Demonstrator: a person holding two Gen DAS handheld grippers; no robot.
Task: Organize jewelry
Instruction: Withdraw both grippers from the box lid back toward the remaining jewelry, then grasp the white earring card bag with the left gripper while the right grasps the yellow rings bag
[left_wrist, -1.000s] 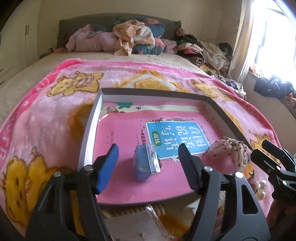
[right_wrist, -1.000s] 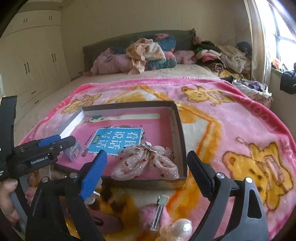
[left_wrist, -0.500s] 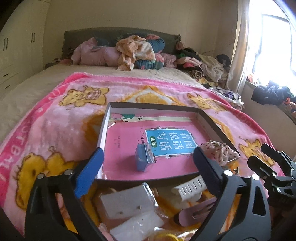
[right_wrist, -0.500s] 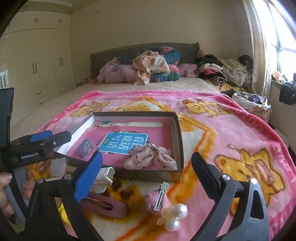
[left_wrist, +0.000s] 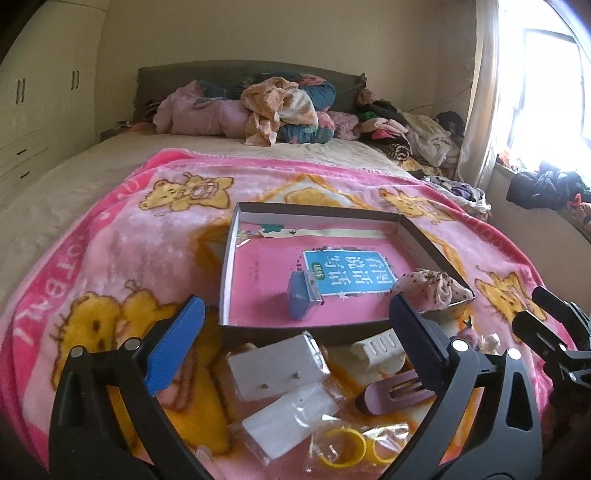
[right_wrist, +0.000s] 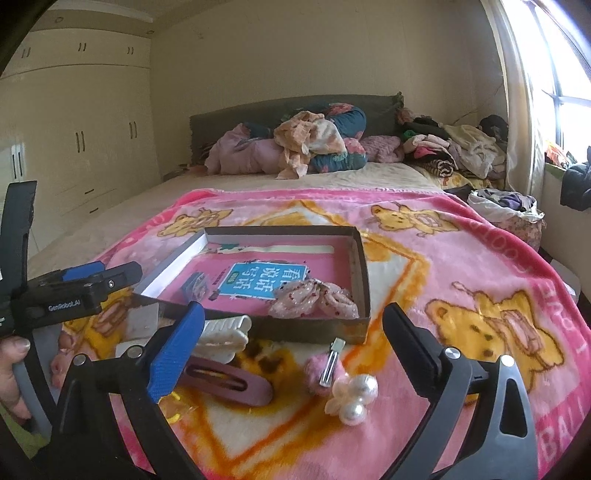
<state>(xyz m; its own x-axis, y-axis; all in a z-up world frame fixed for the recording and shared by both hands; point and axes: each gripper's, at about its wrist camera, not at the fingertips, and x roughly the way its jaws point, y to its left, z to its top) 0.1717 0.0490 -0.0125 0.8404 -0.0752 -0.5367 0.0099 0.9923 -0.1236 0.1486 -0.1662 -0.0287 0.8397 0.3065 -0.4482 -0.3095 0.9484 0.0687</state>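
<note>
A shallow cardboard box (left_wrist: 226, 269) lies on the pink bear blanket with a pink booklet as its floor. Inside it rest a blue packet (left_wrist: 300, 291) and a pink beaded bow (left_wrist: 432, 286) (right_wrist: 314, 299). My left gripper (left_wrist: 294, 306) hovers just in front of the box; its jaws are opening, with nothing gripped. My right gripper (right_wrist: 293, 308) stands open and empty over the loose pieces. In front of the box lie a white claw clip (right_wrist: 221, 332), a mauve hair clip (right_wrist: 225, 380), a pink pompom clip (right_wrist: 325, 365), a pearl clip (right_wrist: 354, 395) and white earring cards (left_wrist: 277, 365).
A clear bag with yellow rings (left_wrist: 340, 446) lies nearest me. A person's hand (right_wrist: 11, 373) holds the left gripper's handle. Piled clothes (right_wrist: 314, 147) sit at the headboard, wardrobes (right_wrist: 74, 147) stand to the left and a window (right_wrist: 565, 92) to the right.
Both grippers drew back from the box and rose a little. The left jaws spread wide away from the blue packet, which stays in the box. More loose pieces came into view.
</note>
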